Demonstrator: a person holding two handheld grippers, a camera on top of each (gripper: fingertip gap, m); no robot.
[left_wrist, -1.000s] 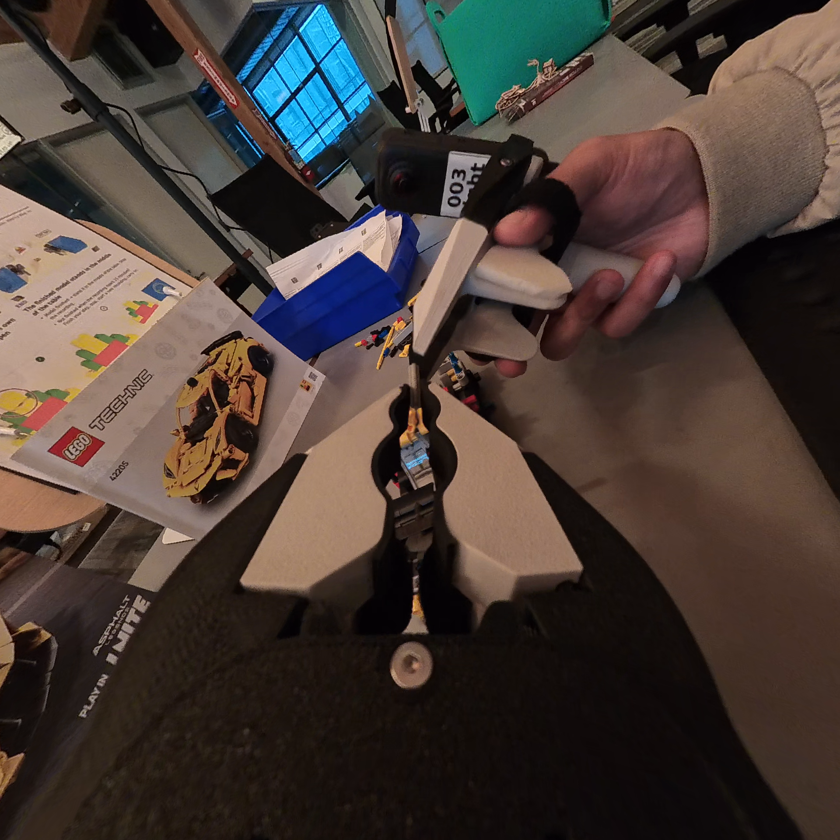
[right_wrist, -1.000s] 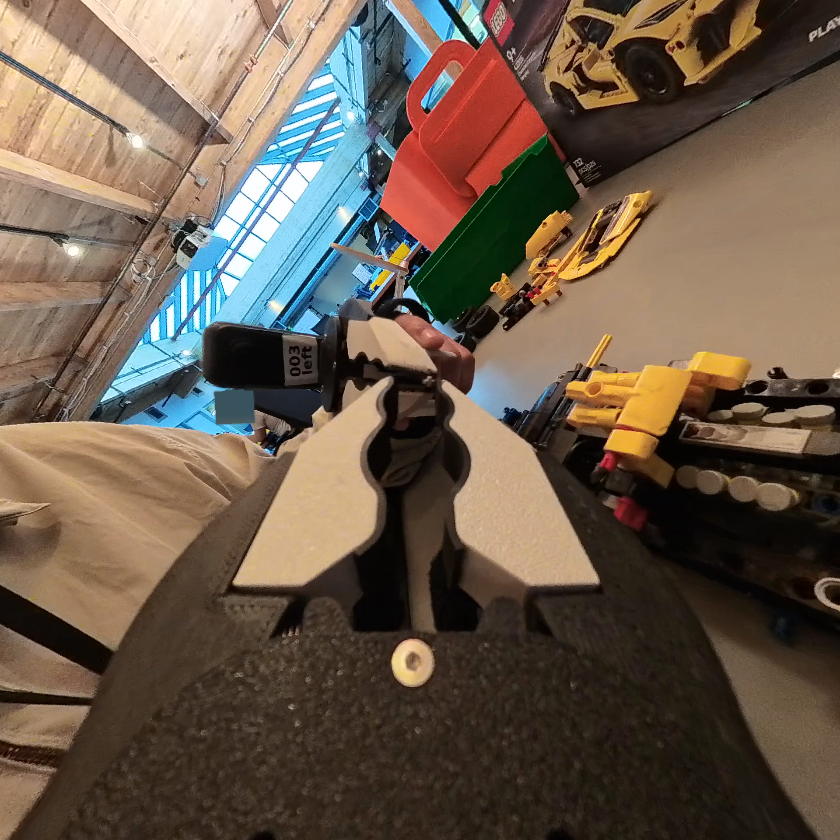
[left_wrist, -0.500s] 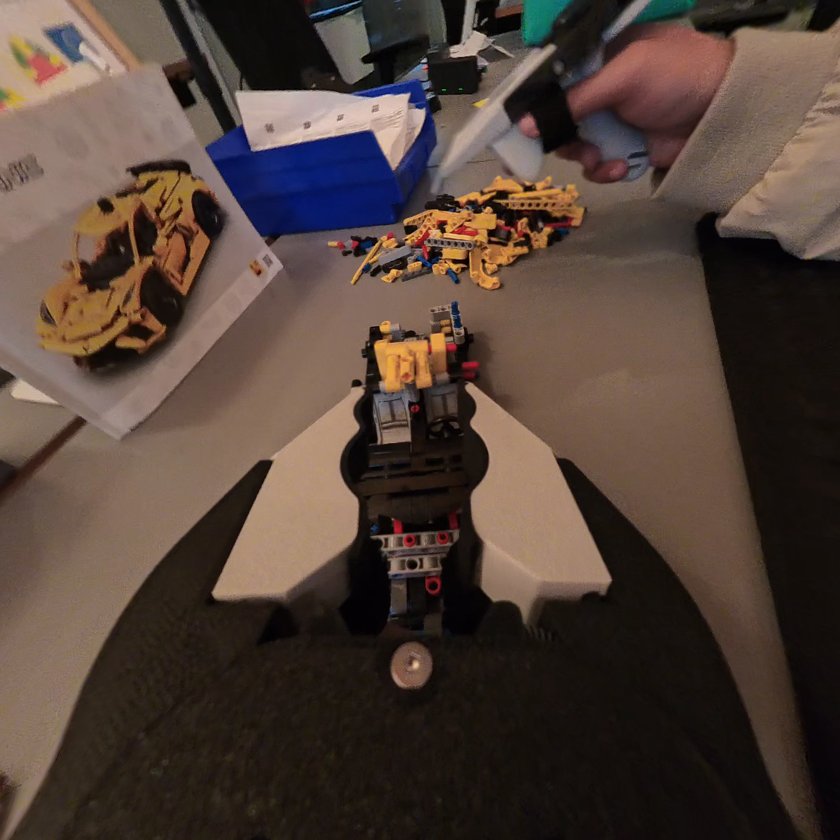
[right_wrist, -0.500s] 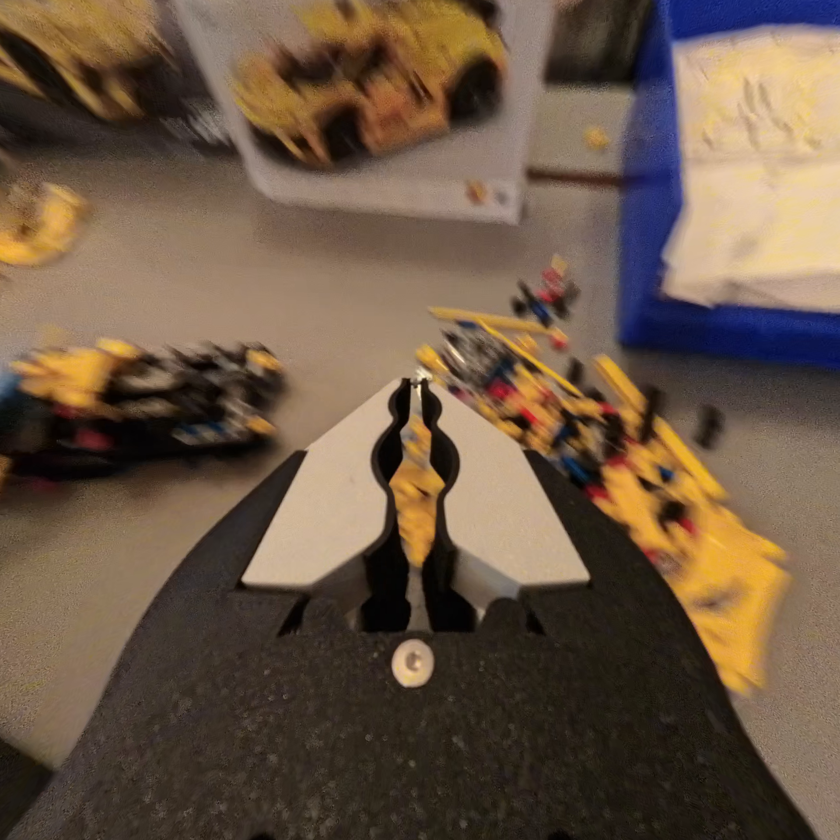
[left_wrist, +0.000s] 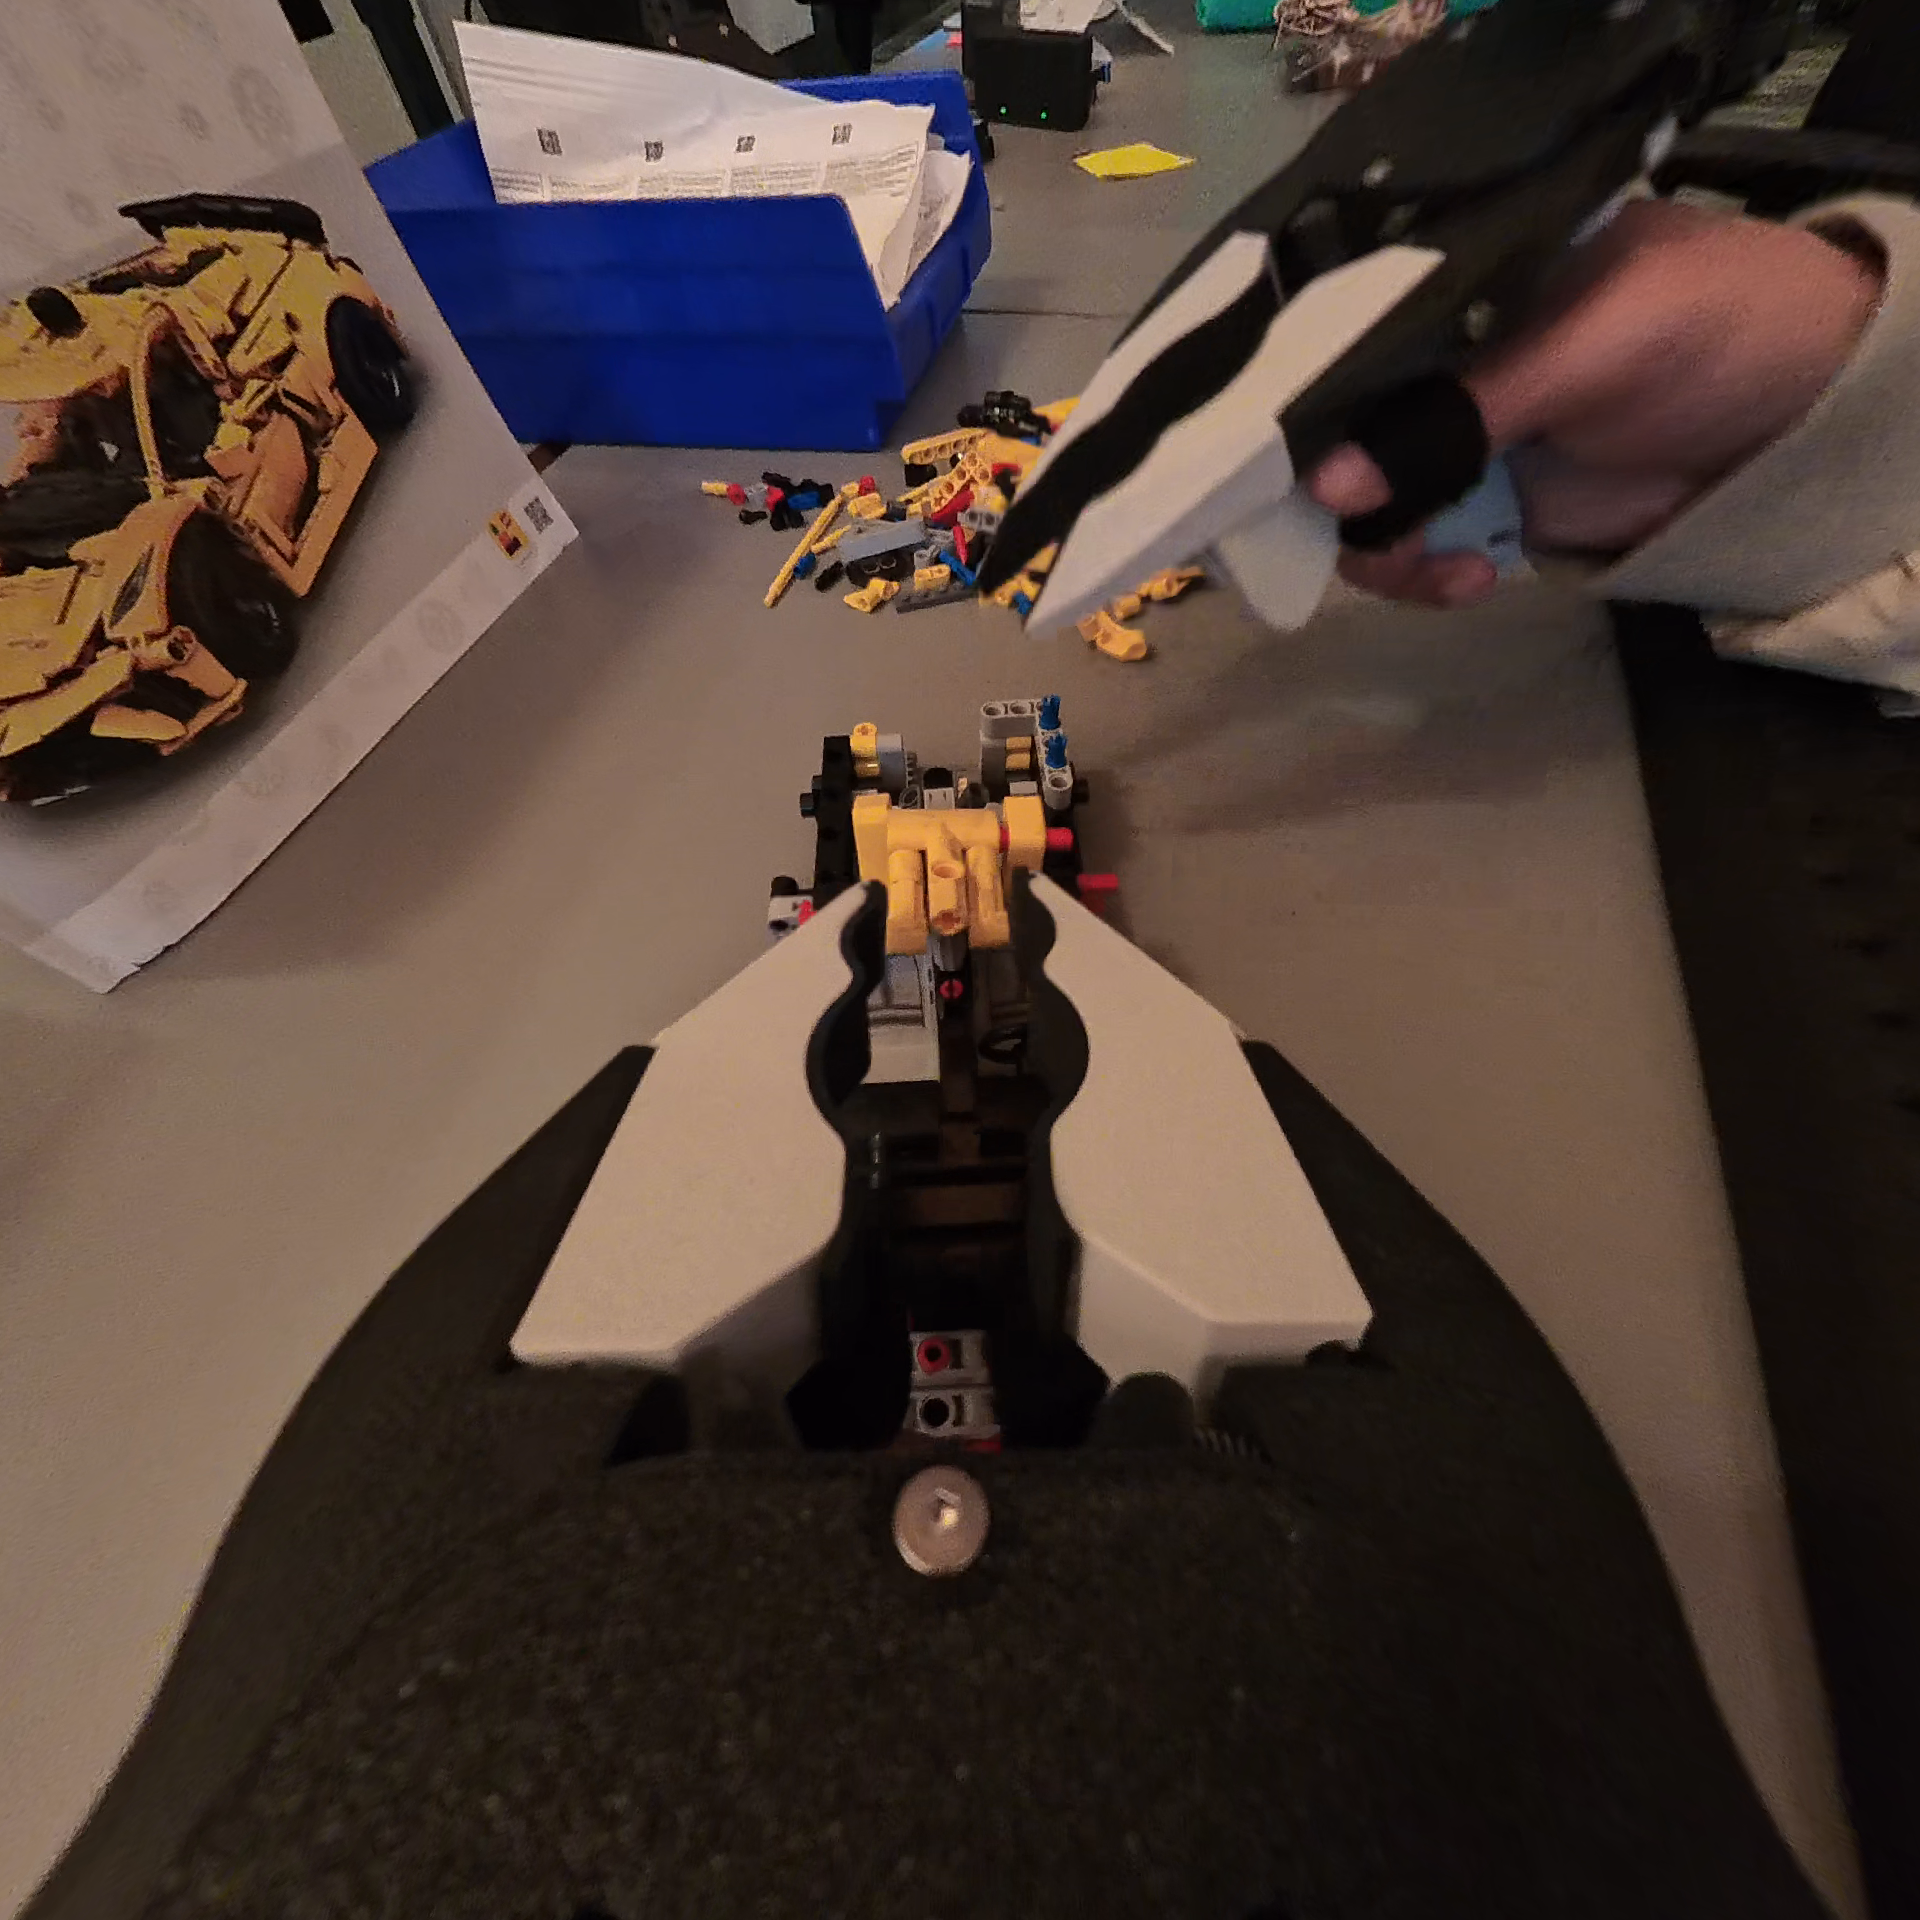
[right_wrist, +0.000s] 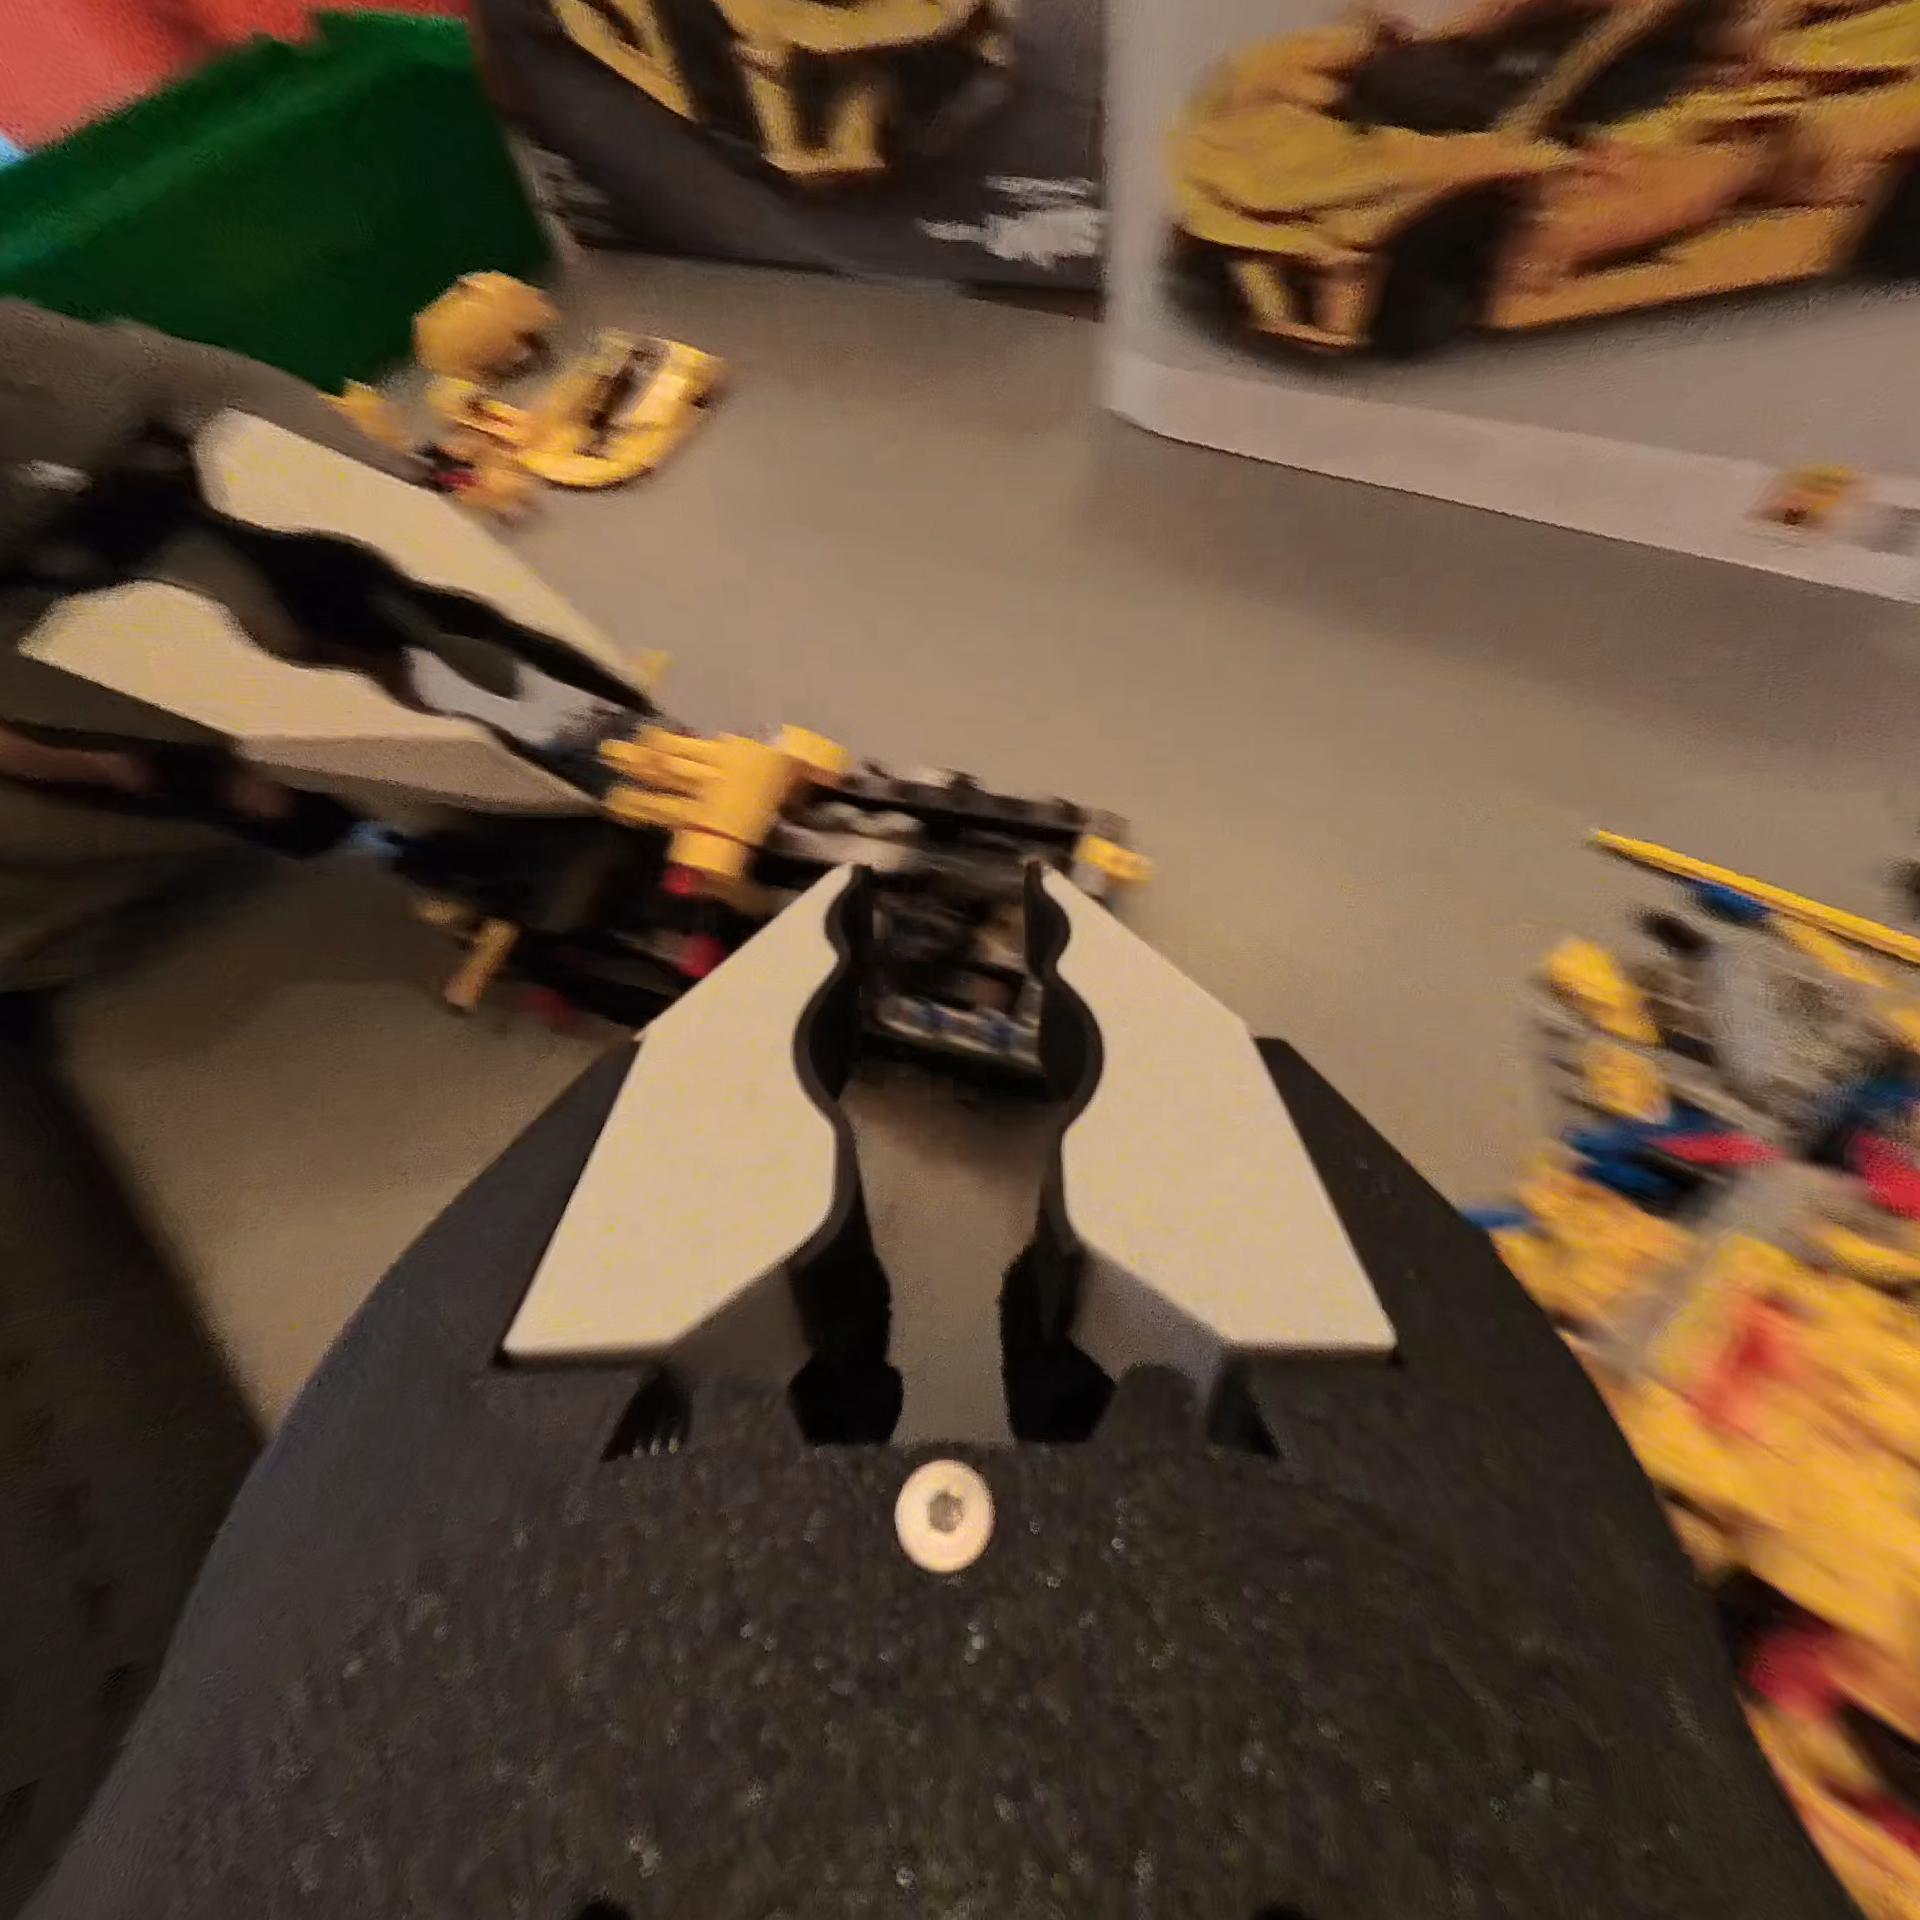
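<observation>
The chassis (left_wrist: 940, 831) is a long black brick frame with a yellow block on top, grey and blue pins at its far end and red pins along its sides. It lies on the grey worktop (left_wrist: 416, 1039), in front of a loose pile of parts (left_wrist: 914, 520).

One chassis, one pile, one blue bin (left_wrist: 665, 312) stuffed with paper sheets, one booklet (left_wrist: 208, 468) with a yellow car on its cover, one small black box (left_wrist: 1029, 73) and one yellow scrap (left_wrist: 1132, 159) show in the left wrist view. The blurred right wrist view adds a green bin (right_wrist: 260, 177) and one yellow panel piece (right_wrist: 582, 405).

The left claw (left_wrist: 940, 914) points level along the chassis, its jaws closed on the frame's flanks just behind the yellow block.

The right claw (left_wrist: 1023, 597) slants down from the upper right in a hand (left_wrist: 1662, 384), tips over the pile's near edge. Its jaws stand narrowly apart and hold nothing. In its own view the right claw (right_wrist: 945, 883) faces the chassis (right_wrist: 935, 862) side-on.
</observation>
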